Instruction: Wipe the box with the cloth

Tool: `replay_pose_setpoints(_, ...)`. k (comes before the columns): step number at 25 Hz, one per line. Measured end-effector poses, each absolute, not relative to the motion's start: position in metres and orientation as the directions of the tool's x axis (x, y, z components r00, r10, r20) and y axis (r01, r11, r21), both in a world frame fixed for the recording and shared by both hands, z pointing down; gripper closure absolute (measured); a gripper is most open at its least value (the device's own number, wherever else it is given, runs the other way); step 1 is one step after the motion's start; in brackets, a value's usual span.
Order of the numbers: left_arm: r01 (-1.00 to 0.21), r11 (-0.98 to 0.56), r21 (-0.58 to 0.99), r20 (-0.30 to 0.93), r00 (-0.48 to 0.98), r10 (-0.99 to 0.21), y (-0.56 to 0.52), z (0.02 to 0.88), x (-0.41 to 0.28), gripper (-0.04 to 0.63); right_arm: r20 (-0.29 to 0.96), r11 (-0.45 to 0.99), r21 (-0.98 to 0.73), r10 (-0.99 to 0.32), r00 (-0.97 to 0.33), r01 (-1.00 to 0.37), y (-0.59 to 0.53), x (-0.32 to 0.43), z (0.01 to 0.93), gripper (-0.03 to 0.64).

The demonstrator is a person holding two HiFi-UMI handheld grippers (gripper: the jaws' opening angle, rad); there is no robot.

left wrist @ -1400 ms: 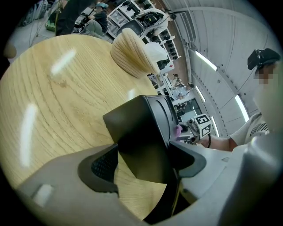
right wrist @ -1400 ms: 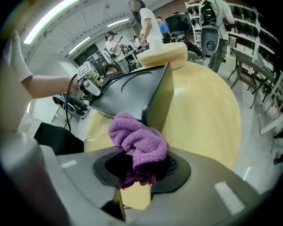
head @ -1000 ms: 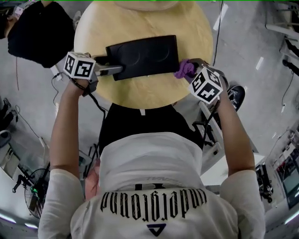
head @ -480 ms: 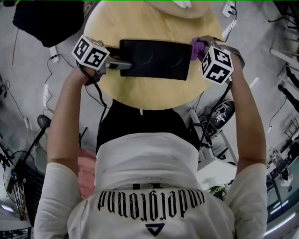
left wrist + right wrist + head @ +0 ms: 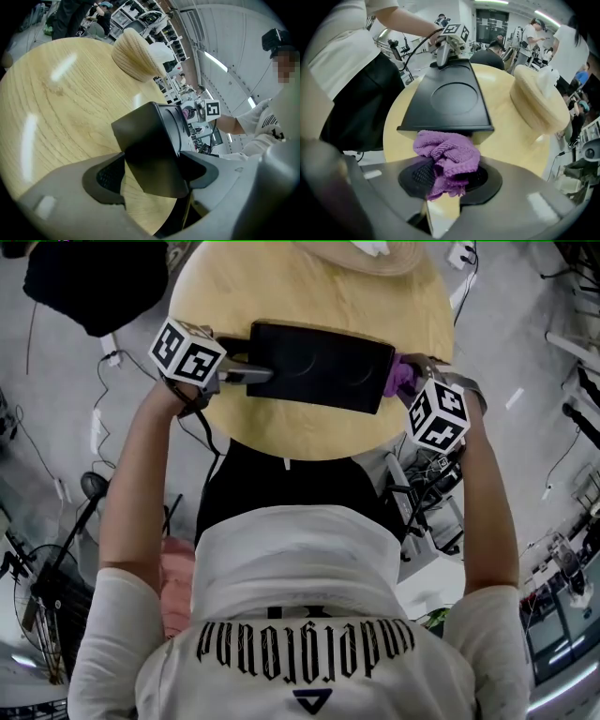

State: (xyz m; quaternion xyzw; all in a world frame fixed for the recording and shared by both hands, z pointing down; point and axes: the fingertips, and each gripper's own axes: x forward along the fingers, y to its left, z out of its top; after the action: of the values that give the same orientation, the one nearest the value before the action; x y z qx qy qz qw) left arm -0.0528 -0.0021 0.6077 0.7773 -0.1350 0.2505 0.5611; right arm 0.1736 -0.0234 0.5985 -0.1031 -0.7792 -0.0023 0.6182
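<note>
Clamps left gripper (image 5: 251, 374) jaws on the left end of the box (image 5: 323, 365), likely to steady it on the table (image 5: 309, 432). Pinches the cloth (image 5: 447, 154) in the right gripper (image 5: 446, 182), bunched against the box's right end, ready for wiping.

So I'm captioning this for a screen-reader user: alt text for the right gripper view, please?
The right gripper clamps a crumpled purple cloth at the near end of a flat black box on a round wooden table. The left gripper holds the box's far end.
</note>
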Motion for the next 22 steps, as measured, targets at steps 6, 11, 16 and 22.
replay_pose_setpoints(6, -0.471, -0.33, 0.818, 0.523, 0.848, 0.086, 0.002, 0.608, -0.049, 0.218, 0.945, 0.963, -0.22, 0.251, -0.212, 0.159, 0.06, 0.182, 0.6, 0.486)
replay_pose_setpoints(11, -0.453, -0.345, 0.822, 0.515, 0.849, 0.114, 0.004, 0.606, -0.041, 0.218, 0.934, 0.95, -0.263, 0.294, -0.203, 0.167, 0.071, 0.188, 0.599, 0.485)
replay_pose_setpoints(16, -0.444, -0.371, 0.815, 0.523, 0.84, 0.145, 0.003, 0.608, -0.039, 0.217, 0.954, 0.957, -0.22, 0.252, -0.162, 0.188, 0.026, 0.193, 0.606, 0.483)
replay_pose_setpoints(22, -0.437, -0.373, 0.818, 0.516, 0.844, 0.145, 0.004, 0.606, -0.04, 0.213, 0.984, 0.943, -0.127, 0.16, -0.084, 0.309, -0.045, 0.191, 0.6, 0.483)
